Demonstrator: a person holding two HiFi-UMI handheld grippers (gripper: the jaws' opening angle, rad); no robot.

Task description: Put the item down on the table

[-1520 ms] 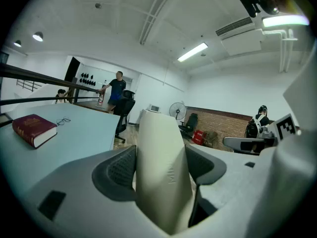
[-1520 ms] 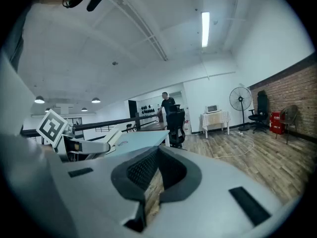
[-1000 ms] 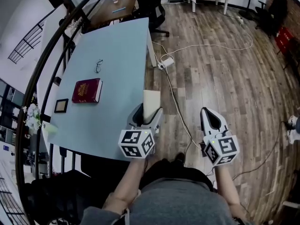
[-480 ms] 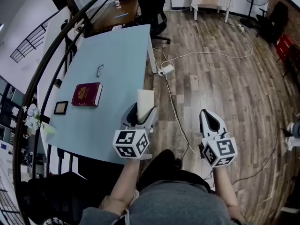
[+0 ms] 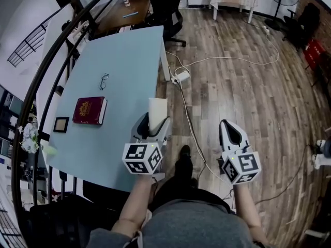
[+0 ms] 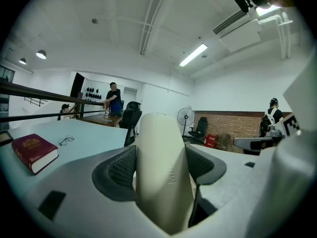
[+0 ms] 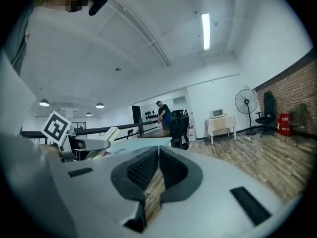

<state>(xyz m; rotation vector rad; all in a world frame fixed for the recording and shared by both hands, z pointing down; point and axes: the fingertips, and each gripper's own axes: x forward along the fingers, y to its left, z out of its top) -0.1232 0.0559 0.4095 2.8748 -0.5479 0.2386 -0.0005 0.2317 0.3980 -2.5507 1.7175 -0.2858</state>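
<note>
My left gripper (image 5: 153, 126) is shut on a flat cream-coloured item (image 5: 157, 108) that stands upright between its jaws. It hangs at the right edge of the light blue table (image 5: 124, 56), near the front corner. In the left gripper view the item (image 6: 161, 182) fills the gap between the two dark pads (image 6: 121, 170), and my left gripper (image 6: 163, 157) points over the tabletop (image 6: 94, 138). My right gripper (image 5: 229, 130) hovers over the wooden floor to the right. Its jaws are shut with nothing between them, as the right gripper view (image 7: 158, 168) shows.
On the table lie a dark red book (image 5: 89, 111), a pair of glasses (image 5: 103, 80) and a small framed picture (image 5: 60, 124). A power strip (image 5: 180, 77) and white cable (image 5: 222, 58) lie on the floor. An office chair (image 5: 168, 12) stands beyond the table, a railing (image 5: 51, 71) along its left.
My left gripper and the cream item have shifted slightly left toward the table's edge. The right gripper has stayed roughly where it was.
</note>
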